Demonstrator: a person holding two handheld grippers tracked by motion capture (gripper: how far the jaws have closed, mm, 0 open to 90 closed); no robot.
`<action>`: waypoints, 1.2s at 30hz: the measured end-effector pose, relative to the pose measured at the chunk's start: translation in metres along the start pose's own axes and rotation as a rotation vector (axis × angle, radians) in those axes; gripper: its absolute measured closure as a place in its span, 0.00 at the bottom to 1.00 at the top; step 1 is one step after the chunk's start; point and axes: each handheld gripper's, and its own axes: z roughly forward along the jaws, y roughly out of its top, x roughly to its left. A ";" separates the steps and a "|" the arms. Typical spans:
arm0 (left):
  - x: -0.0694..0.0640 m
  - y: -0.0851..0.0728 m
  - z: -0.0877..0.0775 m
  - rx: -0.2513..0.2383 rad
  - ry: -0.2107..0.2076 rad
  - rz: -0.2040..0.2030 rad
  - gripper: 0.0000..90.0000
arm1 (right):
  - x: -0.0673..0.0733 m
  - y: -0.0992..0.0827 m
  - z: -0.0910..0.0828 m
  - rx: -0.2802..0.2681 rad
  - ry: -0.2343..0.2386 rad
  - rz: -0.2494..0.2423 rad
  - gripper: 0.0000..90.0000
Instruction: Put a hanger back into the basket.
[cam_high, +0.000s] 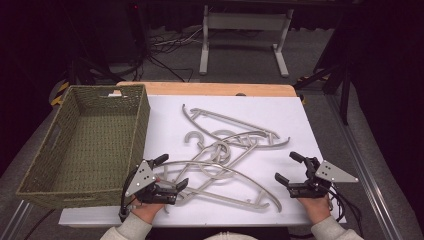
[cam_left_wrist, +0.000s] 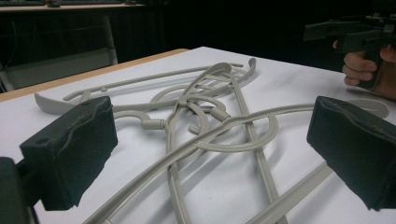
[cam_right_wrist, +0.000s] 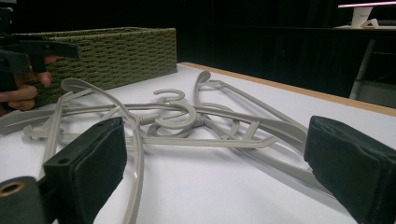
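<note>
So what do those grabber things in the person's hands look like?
Each one is a black tool with two jaws that end in chunky black pads. The left gripper and the right gripper each carry a grey three-cornered plate with little holes. Black cables trail from them. The person wears light-coloured sleeves.

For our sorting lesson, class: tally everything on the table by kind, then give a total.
Grey hangers: 3, as best the tangle allows
Green woven basket: 1
Hand-held grippers: 2, the left gripper and the right gripper, both open
Total: 6
</note>
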 end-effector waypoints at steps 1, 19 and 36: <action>0.000 0.000 0.000 0.000 0.000 -0.001 0.03 | 0.000 0.000 0.000 0.000 -0.001 0.000 0.09; 0.000 0.004 0.000 0.040 -0.001 -0.032 0.03 | 0.002 0.014 0.003 0.001 0.038 0.024 0.14; -0.001 0.003 0.001 0.046 -0.009 -0.037 0.03 | 0.011 0.034 0.017 0.063 0.045 0.006 0.11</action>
